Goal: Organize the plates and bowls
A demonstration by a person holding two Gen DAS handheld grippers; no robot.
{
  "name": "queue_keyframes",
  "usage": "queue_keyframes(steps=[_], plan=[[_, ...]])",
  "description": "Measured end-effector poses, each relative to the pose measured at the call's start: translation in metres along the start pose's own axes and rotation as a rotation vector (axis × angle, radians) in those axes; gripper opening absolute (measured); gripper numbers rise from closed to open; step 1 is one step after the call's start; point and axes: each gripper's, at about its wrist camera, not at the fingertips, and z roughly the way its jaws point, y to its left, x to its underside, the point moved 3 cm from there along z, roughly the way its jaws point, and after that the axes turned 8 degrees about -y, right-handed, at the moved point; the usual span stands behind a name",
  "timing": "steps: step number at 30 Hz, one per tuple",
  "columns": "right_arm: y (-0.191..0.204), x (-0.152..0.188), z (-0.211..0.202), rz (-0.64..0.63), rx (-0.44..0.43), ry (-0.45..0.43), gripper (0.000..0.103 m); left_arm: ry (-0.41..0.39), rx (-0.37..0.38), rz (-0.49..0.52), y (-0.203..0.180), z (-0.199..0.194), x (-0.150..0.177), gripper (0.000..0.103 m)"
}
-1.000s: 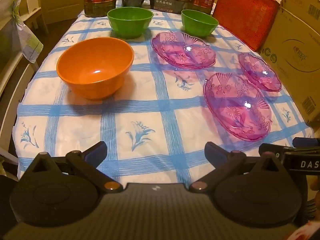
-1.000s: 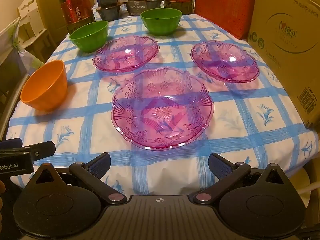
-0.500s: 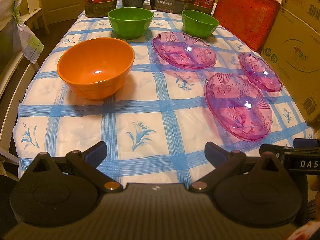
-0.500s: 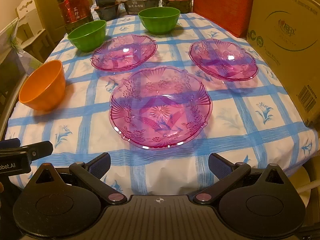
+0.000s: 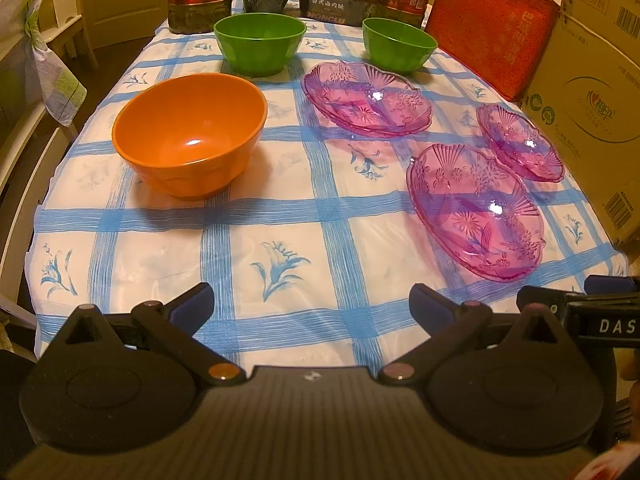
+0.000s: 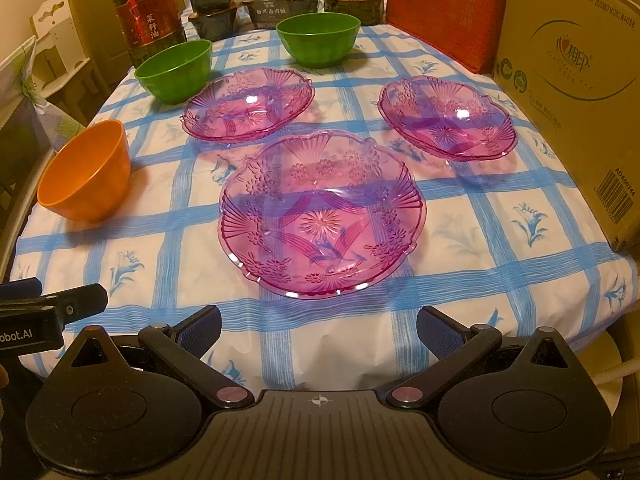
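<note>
Left wrist view: my left gripper [image 5: 312,304] hangs over the near edge of the table [image 5: 280,216], jaws spread wide, holding nothing. Ahead to the left sits the orange bowl [image 5: 190,132], upright. Two green bowls stand at the far end, one [image 5: 260,42] behind the orange bowl, the other [image 5: 399,43] further right. Three pink plates lie to the right: far plate [image 5: 366,98], near plate [image 5: 474,210], and a small-looking one [image 5: 520,142] by the cardboard box [image 5: 592,92]. Right wrist view: my right gripper [image 6: 319,330] is likewise spread apart and empty, low at the table edge. The near plate [image 6: 320,214] lies straight ahead, just beyond the fingertips, not touched. The orange bowl [image 6: 86,170] is off to the left.
</note>
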Motion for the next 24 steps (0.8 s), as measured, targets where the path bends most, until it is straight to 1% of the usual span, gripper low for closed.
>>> queue_keyframes(steps=[24], plan=[[-0.0001,-0.0012,0.0004,0.002,0.001,-0.002,0.103,-0.001,0.002,0.003,-0.0019,0.0017,0.0007,0.103]])
